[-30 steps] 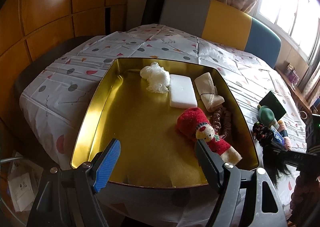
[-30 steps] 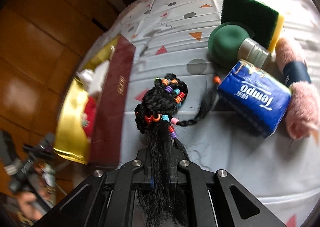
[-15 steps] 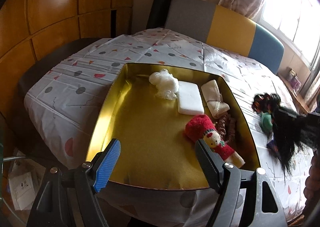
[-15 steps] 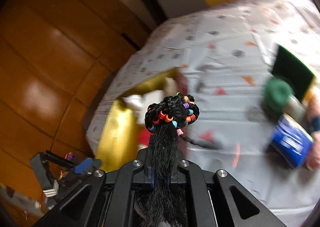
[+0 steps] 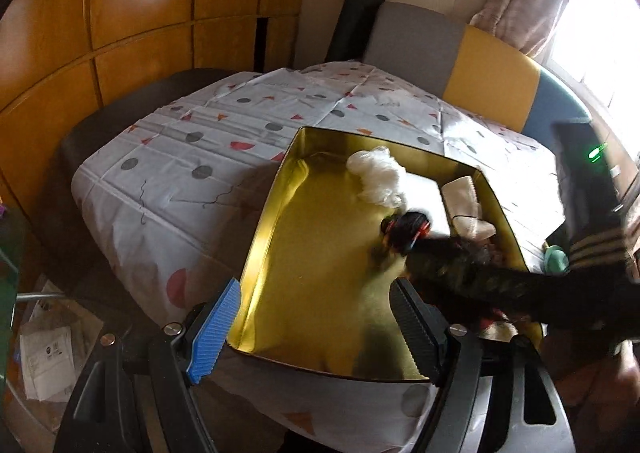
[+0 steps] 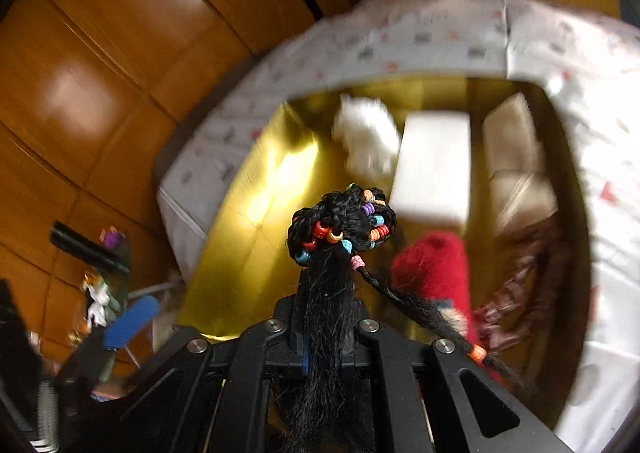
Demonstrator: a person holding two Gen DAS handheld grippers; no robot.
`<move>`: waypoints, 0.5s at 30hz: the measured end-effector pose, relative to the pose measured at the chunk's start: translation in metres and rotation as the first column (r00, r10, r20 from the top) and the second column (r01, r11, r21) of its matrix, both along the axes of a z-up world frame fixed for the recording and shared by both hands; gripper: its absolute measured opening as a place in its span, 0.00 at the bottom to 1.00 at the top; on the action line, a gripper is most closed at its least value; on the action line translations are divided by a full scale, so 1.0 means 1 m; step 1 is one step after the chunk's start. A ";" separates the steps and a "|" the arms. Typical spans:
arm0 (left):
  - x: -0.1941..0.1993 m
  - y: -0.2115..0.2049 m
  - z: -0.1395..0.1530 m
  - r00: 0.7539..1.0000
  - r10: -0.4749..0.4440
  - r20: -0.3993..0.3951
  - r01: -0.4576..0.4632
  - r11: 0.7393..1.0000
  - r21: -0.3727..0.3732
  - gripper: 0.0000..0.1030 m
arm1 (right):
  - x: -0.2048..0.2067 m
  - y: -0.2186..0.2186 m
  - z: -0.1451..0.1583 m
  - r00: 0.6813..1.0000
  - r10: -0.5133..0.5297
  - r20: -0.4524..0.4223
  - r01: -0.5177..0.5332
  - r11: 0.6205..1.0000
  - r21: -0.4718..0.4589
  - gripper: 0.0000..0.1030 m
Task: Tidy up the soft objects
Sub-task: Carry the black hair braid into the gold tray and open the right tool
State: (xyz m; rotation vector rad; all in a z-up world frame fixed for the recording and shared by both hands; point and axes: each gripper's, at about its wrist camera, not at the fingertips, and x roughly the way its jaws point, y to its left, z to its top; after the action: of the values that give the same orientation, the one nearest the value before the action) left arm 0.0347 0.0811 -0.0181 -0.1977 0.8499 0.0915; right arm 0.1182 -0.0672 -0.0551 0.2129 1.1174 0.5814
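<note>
Hairpiece clamped in your right tool, above the gold tray; lower, release. Left tool wide, empty.

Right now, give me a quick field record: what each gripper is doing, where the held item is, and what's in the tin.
right gripper: jaws shut on black beaded hairpiece
hairpiece position: above the gold tin, not set down
left gripper: jaws open, empty, at tin's near edge
tin contents: white fluffy ball, white block, beige cloth, red plush doll
image quality: blurred
</note>
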 end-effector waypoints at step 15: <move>0.002 -0.008 -0.004 1.000 -0.020 -0.014 0.020 0.999 0.028 0.76 | -0.013 -0.022 -0.006 0.999 -0.032 0.015 0.032 0.999 -0.006 0.55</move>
State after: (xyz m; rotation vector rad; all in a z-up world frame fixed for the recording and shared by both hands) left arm 0.0366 0.0735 -0.0222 -0.1623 0.8637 0.0860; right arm 0.1057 -0.0890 -0.0614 0.2206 1.0997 0.5500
